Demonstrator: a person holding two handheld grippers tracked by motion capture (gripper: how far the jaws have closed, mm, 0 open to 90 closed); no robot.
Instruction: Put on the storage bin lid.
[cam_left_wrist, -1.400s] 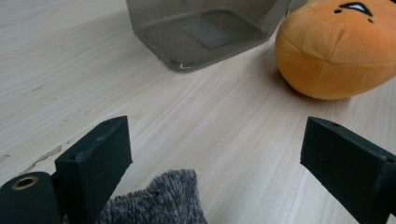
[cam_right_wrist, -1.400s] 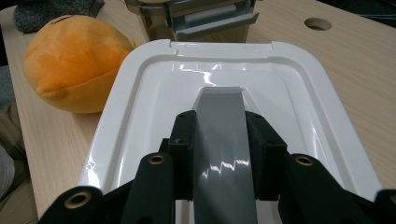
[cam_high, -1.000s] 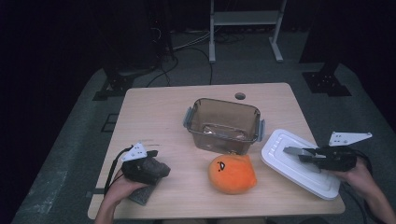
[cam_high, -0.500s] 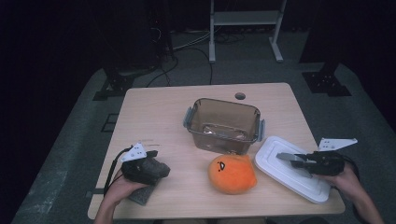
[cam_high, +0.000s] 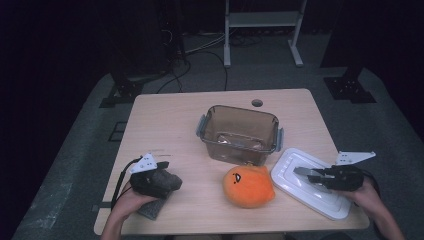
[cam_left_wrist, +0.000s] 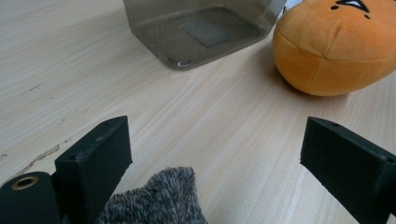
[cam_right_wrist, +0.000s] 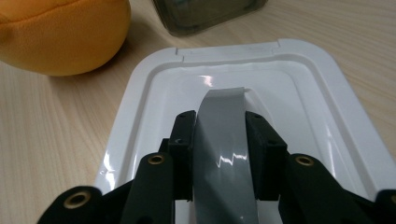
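A white container lid lies flat on the table's right front. My right gripper is shut on the lid's grey strap handle, with both pads pressing its sides. A clear brown tub stands open at the table's middle. In front of it sits an orange plush, just left of the lid. At the left front my left gripper rests open over a grey fuzzy cloth. Its jaws stand wide apart and point toward the tub and the plush.
The wooden table has a small round hole near its far edge. Beyond it stand a white frame, dark stands and floor cables. The lid's right corner lies close to the table's front right edge.
My right gripper has come down and slightly toward the person with the lid, which now lies on the table. The left gripper has stayed in place.
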